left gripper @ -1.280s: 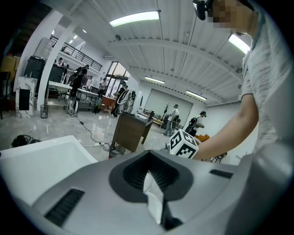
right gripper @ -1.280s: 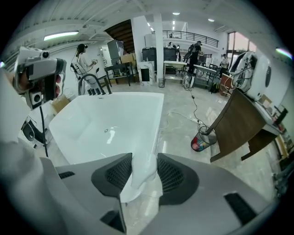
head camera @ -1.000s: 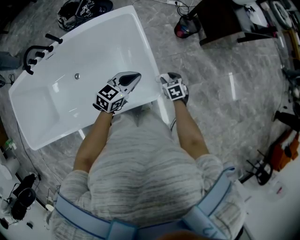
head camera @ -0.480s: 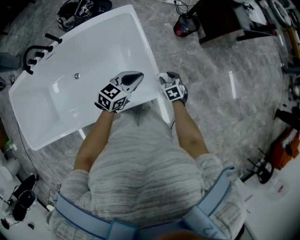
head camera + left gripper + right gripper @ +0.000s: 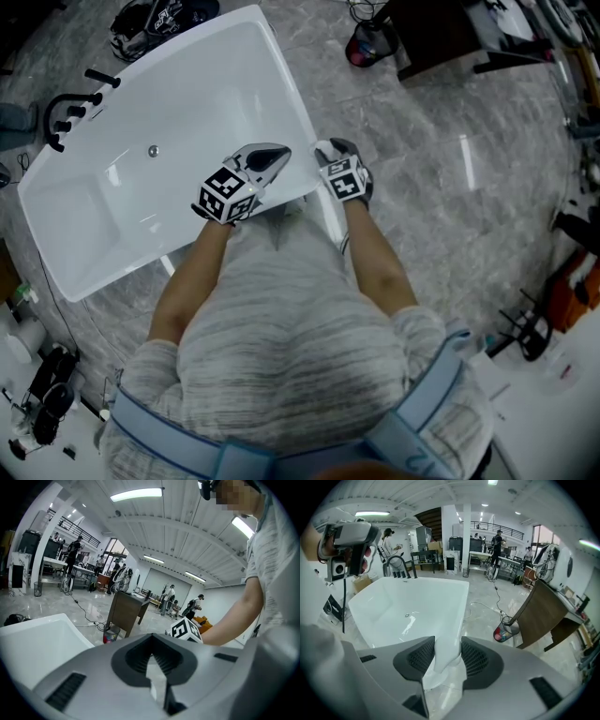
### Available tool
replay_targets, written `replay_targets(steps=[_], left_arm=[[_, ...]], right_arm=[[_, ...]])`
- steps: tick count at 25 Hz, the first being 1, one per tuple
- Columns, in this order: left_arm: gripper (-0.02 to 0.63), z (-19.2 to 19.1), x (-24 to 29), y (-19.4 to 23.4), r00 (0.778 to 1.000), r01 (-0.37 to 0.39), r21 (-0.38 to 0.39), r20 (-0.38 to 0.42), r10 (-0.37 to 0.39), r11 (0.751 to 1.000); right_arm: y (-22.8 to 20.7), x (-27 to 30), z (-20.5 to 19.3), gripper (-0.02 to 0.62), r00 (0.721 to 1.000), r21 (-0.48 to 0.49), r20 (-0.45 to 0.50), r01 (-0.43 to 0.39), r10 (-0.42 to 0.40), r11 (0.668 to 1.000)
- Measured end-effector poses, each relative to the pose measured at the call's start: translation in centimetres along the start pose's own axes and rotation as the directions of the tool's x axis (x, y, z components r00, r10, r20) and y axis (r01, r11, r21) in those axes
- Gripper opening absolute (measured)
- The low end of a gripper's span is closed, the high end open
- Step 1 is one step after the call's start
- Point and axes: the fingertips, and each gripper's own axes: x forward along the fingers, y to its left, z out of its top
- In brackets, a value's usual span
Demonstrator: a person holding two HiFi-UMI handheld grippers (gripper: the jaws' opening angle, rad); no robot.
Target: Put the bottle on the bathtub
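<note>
Because the white bathtub (image 5: 169, 103) at left offers only a narrow glossy rim, the set-down is the risky bit. Next over, left gripper (image 5: 277, 153) hangs above the tub's near edge, jaws fully together, nothing in them. So it can't steady anything.

Just right of it, right gripper (image 5: 328, 150) sits at the tub's near right corner, pointing steeply down. Its own view shows the jaws held wide with both pads (image 5: 423, 657) against a white bottle (image 5: 444, 644), upright between them. The bottle is right at the rim; can't tell whether its base touches it.

Likely failures:
- letting go before the base sits flat, so it topples
- placing it off-centre on the rim, so it slides into the tub or drops right onto the grey floor (image 5: 450, 187)
- a pad dragging the bottle over as the jaws spread

Smooth bottle on a glossy tub probably gives little friction to save it.
</note>
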Motion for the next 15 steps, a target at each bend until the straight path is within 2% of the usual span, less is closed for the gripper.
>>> replay_targets(steps=[6,13,15], left_arm=[[0.004,-0.39,0.35,0.03,1.000,0.008,-0.001,-0.010,-0.008,1.000],[0.003,-0.20,0.85,-0.34,1.000,0.015,0.002,-0.016,-0.015,1.000],[0.003,-0.15,1.02,-0.40,1.000,0.019,0.003,-0.019,-0.019,1.000]], right_arm=[[0.46,0.19,0.20,0.166,0.998,0.057,0.051,-0.036,0.034,0.998],[0.57,-0.26,0.37,0.167,0.996,0.070,0.075,-0.052,0.047,0.996],[0.52,-0.38,0.41,0.192,0.995,0.082,0.083,-0.058,0.051,0.995]])
